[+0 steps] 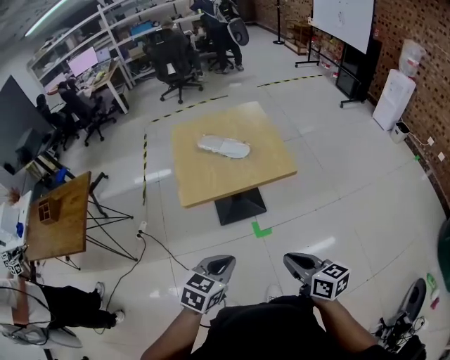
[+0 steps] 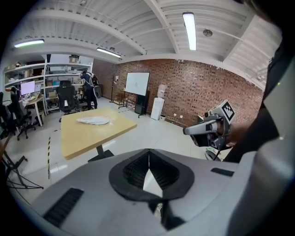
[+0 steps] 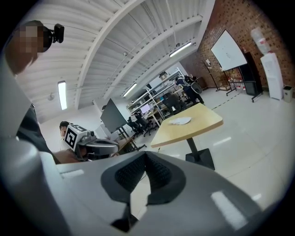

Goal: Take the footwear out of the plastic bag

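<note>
Left gripper (image 1: 216,266), right gripper (image 1: 301,264) held low near torso, side by side (jaws closed, empty).

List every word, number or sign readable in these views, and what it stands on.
None can be read.
Whiteboard: faint marks, too small to read.
Monitor: screen blurred.
left gripper, right gripper: square black-and-white patterns only, no letters.
plastic bag on the table: no label visible.

Two claws (image 1: 217,266) (image 1: 298,261), one plastic bag (image 1: 223,147), two wooden tables (image 1: 242,179) (image 1: 65,223), one whiteboard (image 1: 342,18)
</note>
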